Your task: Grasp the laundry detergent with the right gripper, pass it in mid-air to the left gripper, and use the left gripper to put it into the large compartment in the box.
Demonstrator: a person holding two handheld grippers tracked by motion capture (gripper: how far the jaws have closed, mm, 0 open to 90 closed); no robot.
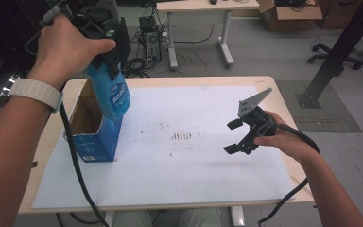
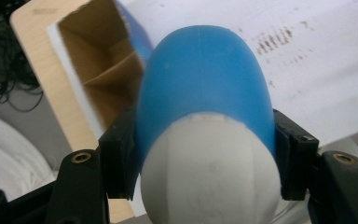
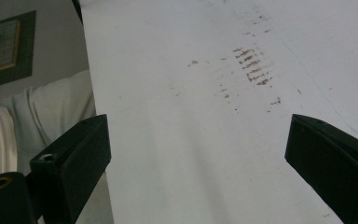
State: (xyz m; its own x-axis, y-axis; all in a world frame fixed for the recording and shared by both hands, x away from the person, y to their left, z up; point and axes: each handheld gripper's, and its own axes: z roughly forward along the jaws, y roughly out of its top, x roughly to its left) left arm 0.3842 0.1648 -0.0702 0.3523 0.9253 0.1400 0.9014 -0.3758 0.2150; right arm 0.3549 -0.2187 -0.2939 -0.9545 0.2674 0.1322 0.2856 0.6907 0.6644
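Note:
My left gripper [image 1: 108, 61] is shut on a blue bottle [image 1: 111, 94] with a white end [image 2: 209, 172], held in the air, its lower end over the open top of a blue cardboard box [image 1: 94, 135] at the table's left. In the left gripper view the bottle [image 2: 205, 88] sits between the two black jaws, pointing toward the box's brown inside [image 2: 102, 79]. My right gripper [image 1: 234, 137] hovers over the white sheet [image 1: 189, 179] at the right, open, with nothing between its jaws. In the right gripper view its jaws stand wide apart [image 3: 196, 154] over the sheet.
Brown smudges [image 1: 182, 136] mark the middle of the sheet. The wooden table [image 1: 283, 101] ends just beyond the paper on all sides. Desks, cables, a cardboard box [image 1: 290, 14] and a black post [image 1: 340, 47] stand on the floor behind.

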